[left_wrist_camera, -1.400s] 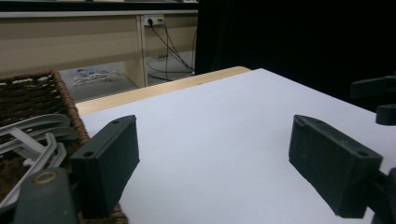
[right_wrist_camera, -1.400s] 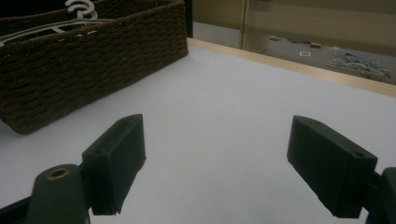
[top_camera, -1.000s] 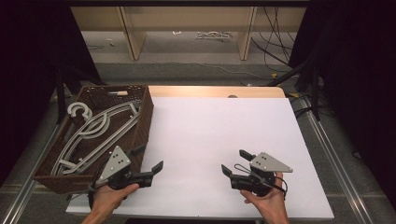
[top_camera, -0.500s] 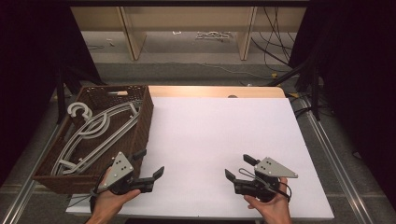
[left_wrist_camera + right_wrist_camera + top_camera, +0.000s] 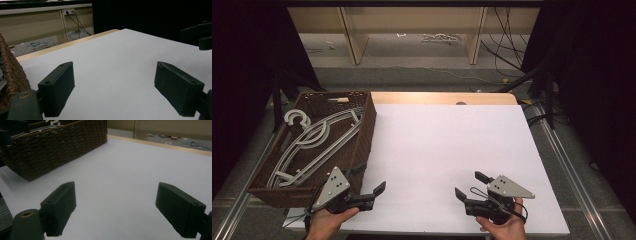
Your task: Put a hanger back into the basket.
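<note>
White table (image 5: pixel 447 150) spread wide, wicker basket (image 5: pixel 362 130) sitting at its left edge, pale hangers (image 5: pixel 319 137) lying flat inside it. Left gripper (image 5: pixel 371 179) low at the near edge, just beside the basket's near corner, jaws spread wide, nothing between them. Right gripper (image 5: pixel 468 184) well apart to the right, jaws gaping too, empty.

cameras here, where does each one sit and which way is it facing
High view: above the person's side, looking forward and down on the white table; shows both hands, left gripper, right gripper.
Left gripper view: on the left gripper, facing across the table; open jaws.
Right gripper view: on the right gripper, facing the wicker basket; open jaws.
Shared: basket holding white hangers.
</note>
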`<state>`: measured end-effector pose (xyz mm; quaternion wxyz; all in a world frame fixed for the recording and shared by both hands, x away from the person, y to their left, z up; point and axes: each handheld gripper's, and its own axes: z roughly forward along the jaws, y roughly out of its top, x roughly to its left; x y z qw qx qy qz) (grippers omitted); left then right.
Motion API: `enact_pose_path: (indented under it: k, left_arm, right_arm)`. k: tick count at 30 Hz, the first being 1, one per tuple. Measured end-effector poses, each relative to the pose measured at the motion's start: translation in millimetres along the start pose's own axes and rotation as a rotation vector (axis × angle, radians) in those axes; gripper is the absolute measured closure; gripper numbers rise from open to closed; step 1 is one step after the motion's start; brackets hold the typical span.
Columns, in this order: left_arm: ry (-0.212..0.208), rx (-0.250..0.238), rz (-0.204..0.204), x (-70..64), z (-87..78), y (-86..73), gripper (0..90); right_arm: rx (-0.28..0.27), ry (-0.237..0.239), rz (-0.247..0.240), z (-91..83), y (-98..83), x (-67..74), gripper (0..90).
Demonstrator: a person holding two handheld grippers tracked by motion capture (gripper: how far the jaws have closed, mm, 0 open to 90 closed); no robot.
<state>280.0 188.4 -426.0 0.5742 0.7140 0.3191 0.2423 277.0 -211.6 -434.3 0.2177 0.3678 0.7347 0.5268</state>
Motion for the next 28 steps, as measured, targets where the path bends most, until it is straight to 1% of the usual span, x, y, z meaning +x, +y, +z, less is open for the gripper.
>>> enact_pose_path:
  k: [2, 3, 4, 5, 6, 7, 8, 9, 10, 11, 12, 13, 16, 17, 19, 20, 21, 23, 25, 26, 27, 28]
  left_arm:
    - [-0.001, -0.001, 0.001, -0.2, -0.7, -0.1, 16.3]
    - [-0.001, -0.002, 0.000, -0.4, -0.9, -0.2, 16.3]
    - [-0.002, -0.001, 0.001, -0.5, -1.3, -0.3, 16.3]
    - [-0.009, -0.011, 0.000, -0.4, -0.6, -0.7, 16.3]
    - [-0.001, -0.002, 0.001, -0.8, -1.7, -0.2, 16.3]
    - [-0.002, -0.004, 0.001, -0.8, -1.6, -0.2, 16.3]
    - [-0.002, -0.004, -0.001, -0.9, -1.6, -0.2, 16.3]
    - [-0.002, -0.004, 0.000, -0.9, -1.5, -0.3, 16.3]
    - [-0.001, -0.004, 0.001, -0.9, -1.5, -0.3, 16.3]
    - [-0.001, -0.004, 0.001, -0.9, -1.5, -0.3, 16.3]
    - [0.000, -0.005, 0.000, -0.8, -1.5, -0.3, 16.3]
    - [0.001, -0.007, -0.001, -0.9, -1.5, -0.2, 16.3]
    - [0.002, -0.009, 0.000, -0.6, -1.6, 0.0, 16.3]
    - [0.004, -0.010, 0.000, -0.6, -1.4, 0.0, 16.3]
    - [0.000, -0.013, 0.001, 0.0, -0.4, -0.3, 16.3]
    - [0.005, -0.006, 0.004, 0.0, -0.7, -0.1, 16.3]
    - [0.005, -0.007, 0.008, 0.3, -0.3, -0.2, 16.3]
    - [0.006, -0.008, -0.001, 0.2, 0.0, -0.5, 16.3]
    - [0.007, -0.012, 0.000, 0.4, -0.3, -0.5, 16.3]
    - [0.007, -0.013, 0.004, 0.5, -0.6, -0.3, 16.3]
    - [0.007, -0.015, 0.002, 0.4, -0.8, -0.2, 16.3]
    - [0.007, -0.015, 0.003, 0.4, -0.9, -0.2, 16.3]
  right_arm:
    - [0.012, 0.000, -0.004, -2.2, -0.7, 0.8, 17.5]
    - [0.015, 0.002, 0.003, -3.3, -1.2, 1.6, 17.5]
    - [0.029, 0.011, 0.018, -4.5, -1.4, 3.1, 17.5]
    - [0.023, 0.013, 0.027, -4.7, -2.2, 4.7, 17.4]
    - [0.031, 0.007, 0.015, -5.8, -2.2, 4.6, 17.4]
    - [0.024, 0.015, 0.026, -5.8, -3.0, 5.9, 17.4]
    - [0.020, 0.010, 0.011, -6.2, -2.9, 5.3, 17.4]
    - [0.029, 0.017, 0.021, -6.9, -3.2, 6.2, 17.4]
    - [0.024, 0.018, 0.015, -6.8, -3.3, 6.2, 17.4]
    - [0.033, 0.012, 0.022, -7.9, -3.2, 7.0, 17.4]
    - [0.021, 0.012, 0.017, -7.4, -3.4, 6.9, 17.4]
    - [0.022, 0.019, 0.006, -7.3, -3.1, 6.2, 17.4]
    - [0.012, 0.014, 0.005, -6.8, -2.9, 6.1, 17.4]
    - [0.022, 0.023, 0.003, -7.4, -2.5, 5.8, 17.4]
    - [0.018, 0.030, 0.007, -7.3, -2.2, 5.9, 17.4]
    - [0.016, 0.026, 0.021, -7.9, -2.1, 6.7, 17.4]
    - [-0.005, 0.016, -0.004, -6.9, -2.1, 5.1, 17.4]
    - [-0.003, 0.012, -0.006, -6.9, -2.2, 4.5, 17.4]
    - [-0.008, 0.010, -0.001, -6.7, -2.1, 5.0, 17.4]
    - [0.001, 0.020, 0.013, -6.6, -2.1, 6.2, 17.4]
    - [0.008, 0.019, 0.001, -7.0, -1.7, 5.7, 17.4]
    - [-0.002, 0.023, 0.004, -6.3, -1.8, 6.2, 17.4]
